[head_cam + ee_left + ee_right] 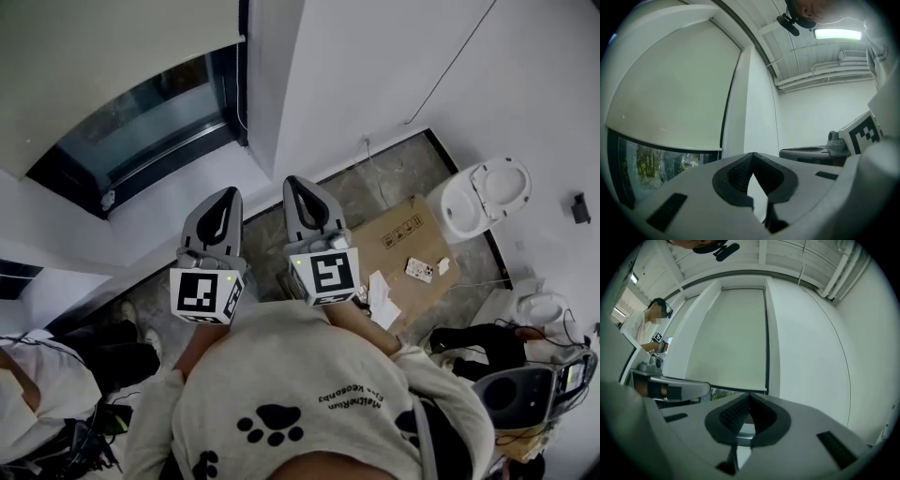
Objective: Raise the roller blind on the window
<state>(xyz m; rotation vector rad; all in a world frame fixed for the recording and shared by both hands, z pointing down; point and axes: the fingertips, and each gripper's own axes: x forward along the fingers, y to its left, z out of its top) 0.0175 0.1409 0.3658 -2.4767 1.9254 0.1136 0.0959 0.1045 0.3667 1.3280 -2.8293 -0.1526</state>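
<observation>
Left hand-held gripper (226, 195) and right hand-held gripper (300, 184), both closed empty near the roller blind (103, 56), may miss the grip unless opened.

Bright ceiling lamp (837, 34), sharp fisheye-warped edges

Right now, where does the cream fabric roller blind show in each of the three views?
Head view: the cream fabric roller blind fills the top left corner.
Left gripper view: it covers the upper left.
Right gripper view: it hangs at the centre.
Shared landmark: the strip of bare window glass just under the blind's bottom edge.
</observation>
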